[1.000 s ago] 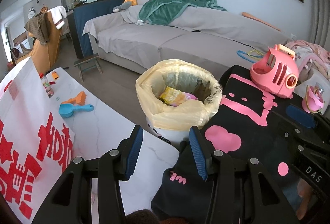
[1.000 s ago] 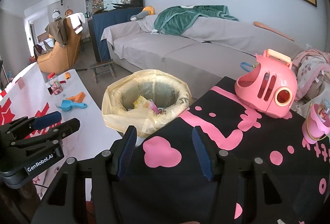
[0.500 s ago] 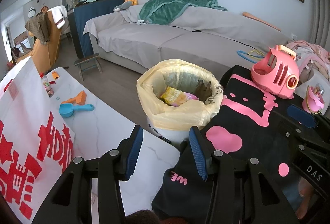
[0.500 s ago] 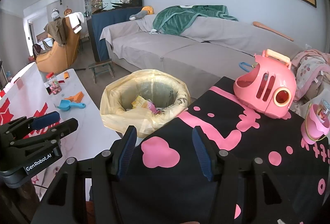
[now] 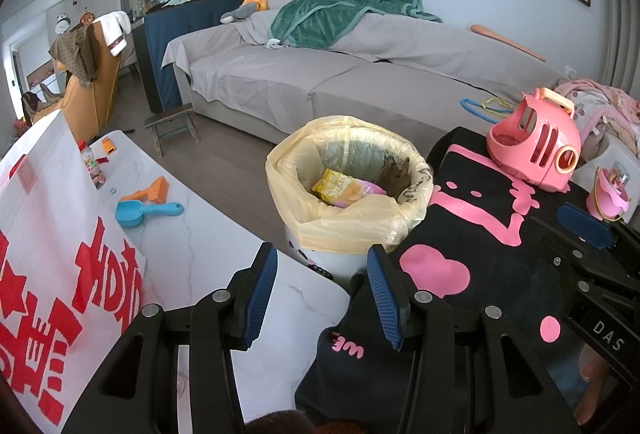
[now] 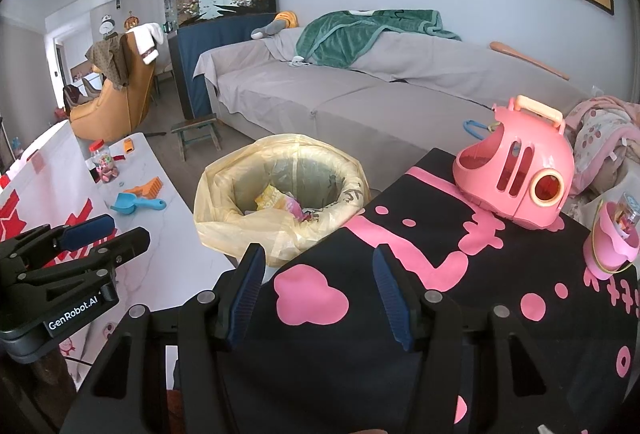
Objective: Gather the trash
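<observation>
Both tools hang empty over the near edge of the scene: the left tool [image 5: 322,282] stands wide open above the near corner of the white worktop [image 5: 192,234], nothing between its blue pads, and the right tool [image 6: 318,288] is spread just as wide above the black cloth [image 6: 440,274] with pink shapes, also holding nothing. Just beyond the pads, in the gap between the worktop and the cloth-covered surface, stands the bin [image 5: 348,174], lined with a yellow bag and already holding wrappers [image 5: 340,188], including a yellow snack packet. Judged from this, the step in hand is a pause between drops, with the person looking for the next piece of trash. Little that is plainly trash shows: on the worktop, toward its far edge, lie a blue scoop [image 5: 148,212], an orange rake [image 5: 148,190], a small jar [image 6: 105,164] with a red lid and a few small bits too tiny to name; on the cloth sit a pink toy carrier [image 6: 516,178] at the far edge and a pink bucket [image 6: 610,242] at the right edge. The next move likely calls for choosing a real scrap among these playthings, reaching across to it with the nearer tool, closing on it and carrying it back over the bin's rim.
</observation>
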{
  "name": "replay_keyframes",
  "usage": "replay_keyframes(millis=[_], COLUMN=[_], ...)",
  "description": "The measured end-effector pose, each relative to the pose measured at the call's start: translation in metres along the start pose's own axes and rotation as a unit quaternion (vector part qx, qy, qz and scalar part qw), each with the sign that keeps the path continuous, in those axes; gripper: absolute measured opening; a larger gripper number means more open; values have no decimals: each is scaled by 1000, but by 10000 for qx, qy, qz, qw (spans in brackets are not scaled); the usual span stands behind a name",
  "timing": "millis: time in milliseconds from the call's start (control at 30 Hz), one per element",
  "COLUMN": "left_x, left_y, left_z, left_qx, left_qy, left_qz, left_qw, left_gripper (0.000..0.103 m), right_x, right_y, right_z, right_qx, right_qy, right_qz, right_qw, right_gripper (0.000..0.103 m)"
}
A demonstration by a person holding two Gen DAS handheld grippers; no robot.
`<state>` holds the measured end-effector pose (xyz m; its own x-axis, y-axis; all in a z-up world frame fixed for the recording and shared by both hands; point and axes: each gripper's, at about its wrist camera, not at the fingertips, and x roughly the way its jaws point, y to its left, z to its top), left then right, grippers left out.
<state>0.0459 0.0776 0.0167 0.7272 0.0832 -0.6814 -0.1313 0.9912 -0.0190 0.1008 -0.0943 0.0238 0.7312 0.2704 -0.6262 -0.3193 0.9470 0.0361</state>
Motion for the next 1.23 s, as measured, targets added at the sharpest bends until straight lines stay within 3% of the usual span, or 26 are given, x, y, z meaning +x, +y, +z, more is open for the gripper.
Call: replay_keyframes(millis=[1233], left_x=[6], left_y=[-1], left_z=[-4], left_qx=[31], left_qy=[86], left_qz=[-117], left_qw=[9999], left_gripper=[48], right_x=[1], right_y=[-11], right_z=[-3], right_qx=[27], right_qy=[27], right_qz=[-79], right_qw=[10000], right_gripper=[53])
